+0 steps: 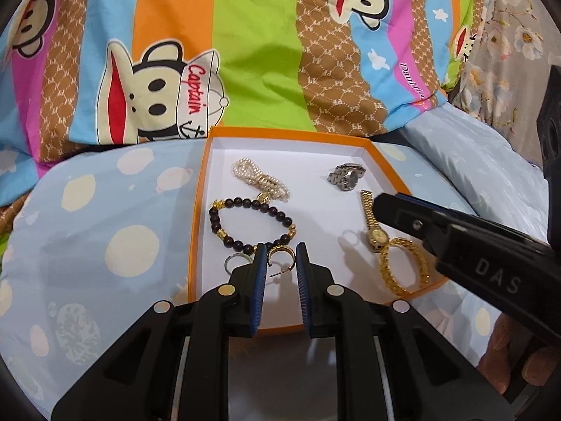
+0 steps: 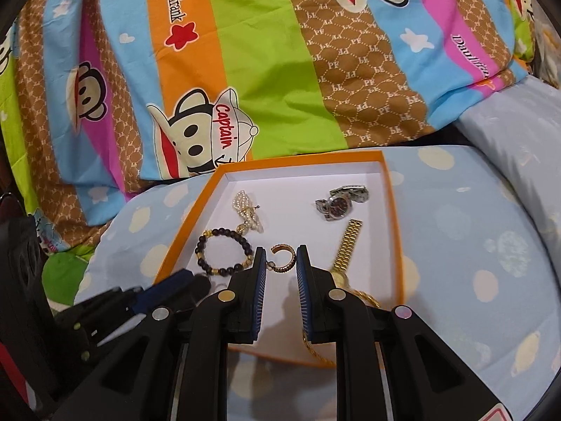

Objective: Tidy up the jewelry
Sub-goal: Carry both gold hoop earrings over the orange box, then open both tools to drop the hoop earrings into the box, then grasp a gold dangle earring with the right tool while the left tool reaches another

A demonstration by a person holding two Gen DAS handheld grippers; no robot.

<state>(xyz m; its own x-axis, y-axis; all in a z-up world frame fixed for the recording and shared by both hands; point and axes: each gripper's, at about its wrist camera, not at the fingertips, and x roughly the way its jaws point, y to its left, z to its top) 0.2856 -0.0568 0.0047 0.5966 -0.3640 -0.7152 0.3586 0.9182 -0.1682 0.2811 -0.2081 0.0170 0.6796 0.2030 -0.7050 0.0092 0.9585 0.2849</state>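
Note:
An orange box [image 1: 200, 189] with a white inside lies on a light blue pillow. In it are a pearl strand [image 1: 261, 179], a dark bead bracelet [image 1: 245, 224], a silver watch [image 1: 345, 176], a gold watch [image 1: 374, 226], a gold chain bracelet [image 1: 403, 266] and a gold hoop earring [image 1: 280, 256]. My left gripper [image 1: 279, 251] is open and empty, its tips either side of the earring. My right gripper [image 2: 279, 252] is open and empty over the box [image 2: 189, 217], the earring [image 2: 282, 258] just beyond its tips. The right gripper also shows in the left wrist view [image 1: 385, 207], over the gold watch.
A striped cartoon monkey quilt [image 1: 245, 52] rises behind the box. The blue pillow [image 1: 105, 228] spreads on both sides. A small silver ring [image 1: 233, 263] lies at the box's left edge. A floral cloth [image 1: 508, 35] is at far right.

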